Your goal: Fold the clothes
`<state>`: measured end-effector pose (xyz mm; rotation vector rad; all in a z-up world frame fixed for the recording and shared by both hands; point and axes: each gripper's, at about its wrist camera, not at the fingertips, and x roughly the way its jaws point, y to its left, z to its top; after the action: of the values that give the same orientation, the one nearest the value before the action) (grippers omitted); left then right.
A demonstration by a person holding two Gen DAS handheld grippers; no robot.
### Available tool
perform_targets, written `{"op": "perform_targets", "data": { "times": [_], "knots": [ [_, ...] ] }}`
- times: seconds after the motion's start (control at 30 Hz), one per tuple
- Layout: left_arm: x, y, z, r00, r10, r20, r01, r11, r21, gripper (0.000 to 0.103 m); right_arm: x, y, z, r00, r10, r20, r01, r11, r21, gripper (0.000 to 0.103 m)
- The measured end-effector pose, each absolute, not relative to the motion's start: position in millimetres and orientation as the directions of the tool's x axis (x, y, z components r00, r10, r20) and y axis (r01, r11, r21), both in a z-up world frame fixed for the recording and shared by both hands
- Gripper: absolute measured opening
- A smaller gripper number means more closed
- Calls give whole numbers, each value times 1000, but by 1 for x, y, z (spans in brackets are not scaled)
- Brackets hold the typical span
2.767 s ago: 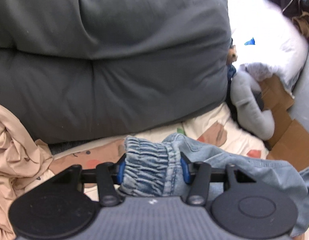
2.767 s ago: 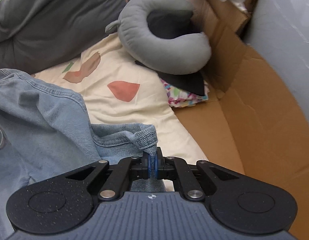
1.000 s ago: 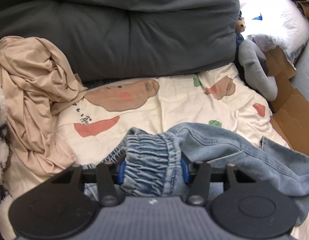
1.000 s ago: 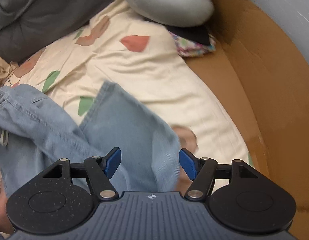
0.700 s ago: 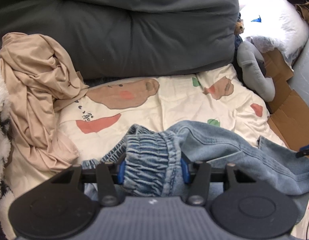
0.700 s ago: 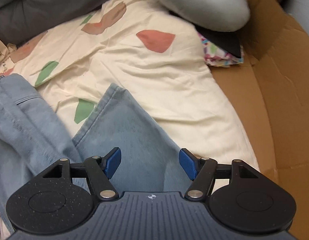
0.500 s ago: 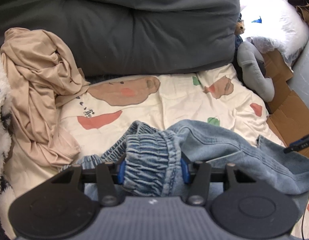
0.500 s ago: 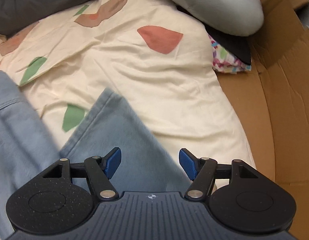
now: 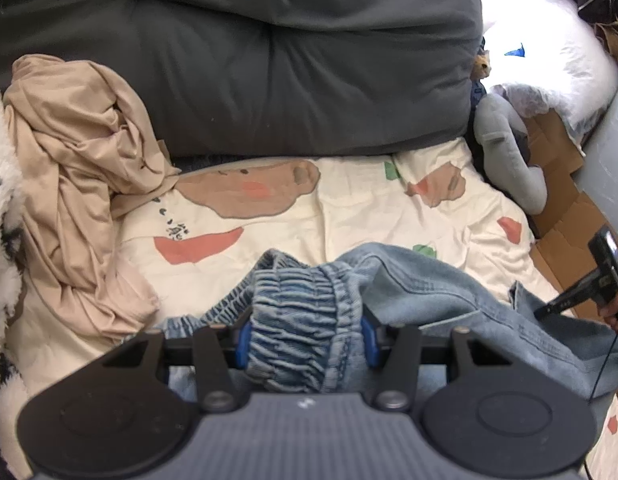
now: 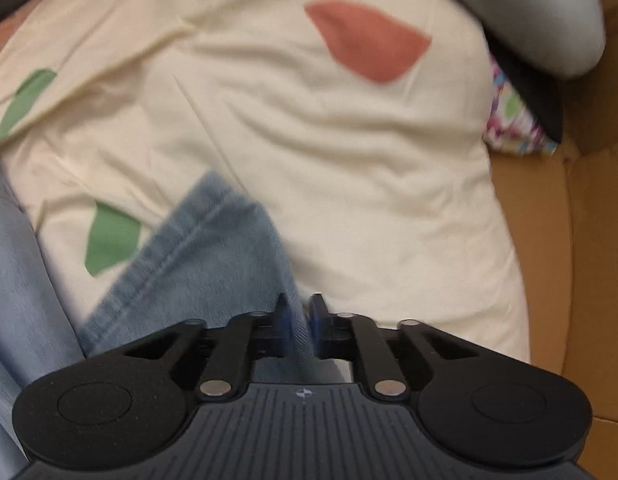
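Right tongs (image 10: 299,320), spread half second ago, now pressed together on hem of jeans (image 10: 213,256) leg (blurred, grip looks fresh). Left tongs (image 9: 305,336) still pinching elastic waistband (image 9: 301,312). Jeans lie on bed (image 9: 349,208), both ends held: ready for folding over.

**What things are made of**

Your jeans (image 9: 449,292) are soft blue denim cloth, bunched and ribbed at the waist. The sheet (image 10: 349,168) is smooth, wrinkly cloth. The tan shirt (image 9: 77,184) looks thin and silky. The cardboard (image 10: 581,260) is matt brown. Your left gripper (image 9: 305,336) is matt black plastic.
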<state>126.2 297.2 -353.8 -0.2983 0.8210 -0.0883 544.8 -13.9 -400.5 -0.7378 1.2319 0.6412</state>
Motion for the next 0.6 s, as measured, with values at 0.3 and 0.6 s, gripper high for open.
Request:
{"op": "perform_targets", "data": {
  "times": [0.3,0.6],
  "knots": [
    [144,295,-347,707,-184,-683,-31,956,-291,53,545,-69,-389,202,-28,-979,-727,666,-169,1],
    [163,286,-339,740,-188,-646,5,962,-274,53,531,-180,-361,217,-111,-970,-561,799,-216,2]
  ]
}}
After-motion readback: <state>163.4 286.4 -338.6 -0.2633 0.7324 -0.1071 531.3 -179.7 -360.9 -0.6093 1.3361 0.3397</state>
